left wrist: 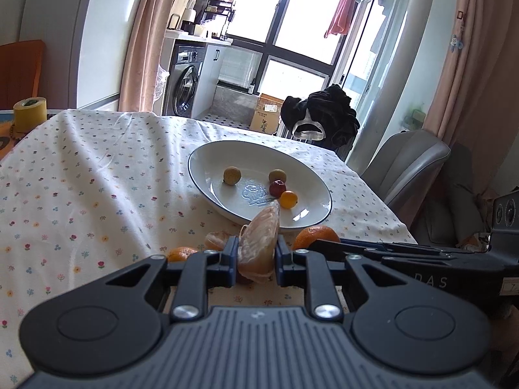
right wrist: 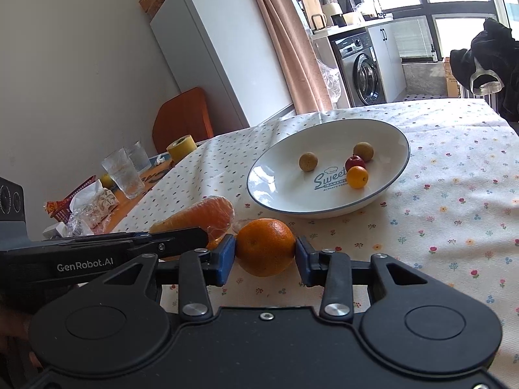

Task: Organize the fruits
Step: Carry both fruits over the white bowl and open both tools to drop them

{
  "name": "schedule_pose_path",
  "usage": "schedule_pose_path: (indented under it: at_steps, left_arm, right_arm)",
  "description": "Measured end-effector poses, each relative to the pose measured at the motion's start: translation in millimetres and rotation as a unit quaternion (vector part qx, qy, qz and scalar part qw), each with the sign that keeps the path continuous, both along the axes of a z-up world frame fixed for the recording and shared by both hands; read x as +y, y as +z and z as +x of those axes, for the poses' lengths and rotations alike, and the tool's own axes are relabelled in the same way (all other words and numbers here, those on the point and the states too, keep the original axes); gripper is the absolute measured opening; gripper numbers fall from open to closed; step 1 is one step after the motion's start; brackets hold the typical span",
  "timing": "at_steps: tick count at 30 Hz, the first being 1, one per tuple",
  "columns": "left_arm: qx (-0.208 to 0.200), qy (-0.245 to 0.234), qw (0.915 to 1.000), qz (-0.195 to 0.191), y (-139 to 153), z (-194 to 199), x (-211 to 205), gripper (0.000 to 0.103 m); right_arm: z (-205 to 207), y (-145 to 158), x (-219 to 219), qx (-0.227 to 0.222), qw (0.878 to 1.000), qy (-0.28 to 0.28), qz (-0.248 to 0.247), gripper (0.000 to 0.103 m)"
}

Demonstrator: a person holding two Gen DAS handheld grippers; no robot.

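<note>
Nearby: plate (right wrist: 259,191) | cups (right wrist: 125,175) | tape roll (right wrist: 181,147) | chair (left wrist: 408,165)

The flowered tablecloth (right wrist: 454,214) lies bare to the right of the white plate (right wrist: 382,131) and along the near edge on that side, so a gripper could pass there. On the far left, drinking glasses (right wrist: 125,173), a yellow tape roll (right wrist: 181,147) and crumpled wrappers (right wrist: 87,209) crowd the table's corner. Between the grippers and the plate only a narrow strip of cloth is free. Inside the plate, two brown longans (right wrist: 308,161), a red fruit (right wrist: 354,162) and a small orange fruit (right wrist: 357,176) cluster toward the middle and right; its left half is open.
</note>
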State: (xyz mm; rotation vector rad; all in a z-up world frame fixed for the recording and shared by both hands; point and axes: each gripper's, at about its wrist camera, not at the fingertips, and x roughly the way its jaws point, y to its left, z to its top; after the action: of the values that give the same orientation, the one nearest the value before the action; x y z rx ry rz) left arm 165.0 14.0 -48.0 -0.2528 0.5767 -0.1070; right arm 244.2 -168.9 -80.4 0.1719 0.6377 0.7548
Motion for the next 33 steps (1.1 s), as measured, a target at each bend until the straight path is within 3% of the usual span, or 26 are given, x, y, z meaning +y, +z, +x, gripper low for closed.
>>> schedule_pose_path:
  at_steps: [11,25,30,33]
  left_arm:
    - [-0.003,-0.004,1.0,0.001,6,28,1,0.02]
    - [0.018,-0.006,0.9998,0.007,-7,73,-3,0.02]
    - [0.038,0.009,0.9987,0.032,-16,85,-5,0.025]
    - [0.038,0.008,0.999,0.024,-18,83,-2,0.034]
  right_arm:
    - [22,9,-1,-0.008,1.0,-0.01,0.004,0.038]
    - [59,0,0,0.004,1.0,-0.02,0.007,0.038]
    - [68,-5,-1,0.01,1.0,-0.024,0.007,0.038]
    - [69,-7,2,0.01,1.0,-0.023,0.002,0.038]
